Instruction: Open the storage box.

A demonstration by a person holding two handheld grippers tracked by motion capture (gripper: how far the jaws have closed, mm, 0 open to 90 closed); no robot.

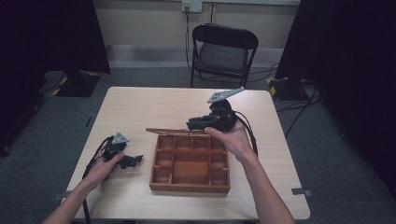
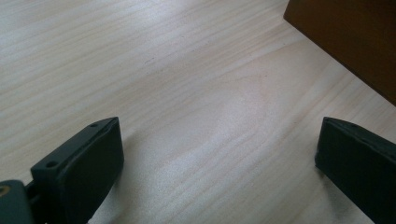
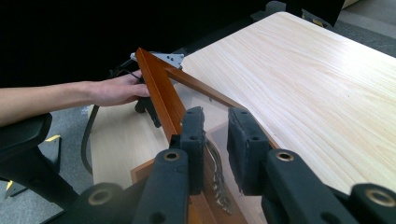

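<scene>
Two forearms come in from the near edge of the high view, each hand holding a gripper over the light wooden table (image 1: 140, 105). On the left side, the left gripper (image 1: 132, 161) rests low on the table, just beside the left wall of a brown wooden tray (image 1: 190, 187) with many small compartments; in the left gripper view its black jaws stand wide apart with bare table between them. At the far edge of the tray, the right gripper (image 3: 215, 135) is raised and holds up a lid (image 3: 161, 95), a wooden frame with a clear pane; the jaws are closed on the frame edge, near a metal clasp. This lid is tilted, its far-left corner lifted. Beyond the table stands a black folding chair (image 1: 224, 49) by the wall.
</scene>
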